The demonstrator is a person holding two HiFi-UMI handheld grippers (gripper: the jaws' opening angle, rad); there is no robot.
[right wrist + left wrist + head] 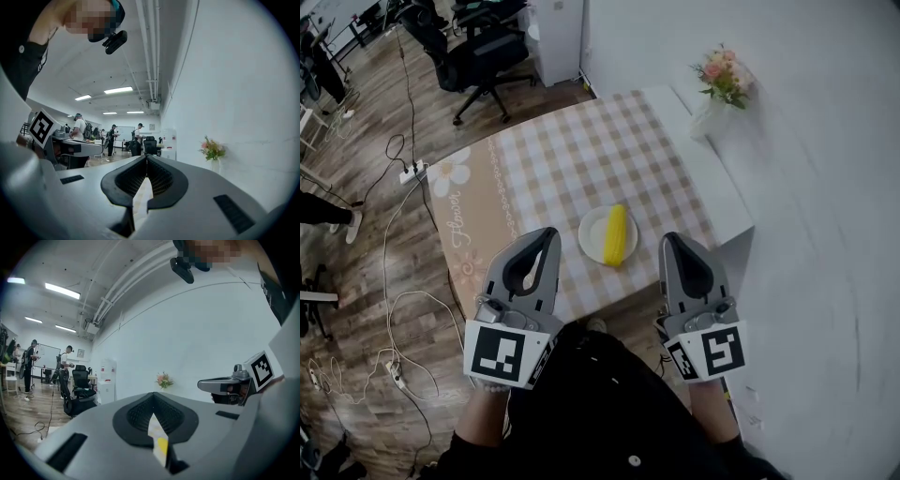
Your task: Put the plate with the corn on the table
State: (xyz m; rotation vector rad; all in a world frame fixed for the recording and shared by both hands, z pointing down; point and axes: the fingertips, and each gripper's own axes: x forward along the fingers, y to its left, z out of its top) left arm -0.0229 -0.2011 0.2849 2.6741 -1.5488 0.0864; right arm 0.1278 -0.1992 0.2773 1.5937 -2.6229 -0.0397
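Note:
A white plate (598, 234) with a yellow corn cob (618, 234) lying on it rests near the front edge of the checkered table (581, 150). My left gripper (546, 234) hovers just left of the plate, its jaws meeting at the tips with nothing held. My right gripper (672, 240) hangs just right of the plate, also shut and empty. In the left gripper view the shut gripper (153, 397) shows a sliver of the corn (162, 446) through the gap behind its tips. The right gripper view shows its own gripper (146, 158) shut too.
A vase of flowers (722, 80) stands on a white ledge by the wall at the table's far right. An office chair (483, 52) sits beyond the table. Cables and a power strip (411, 172) lie on the wood floor to the left.

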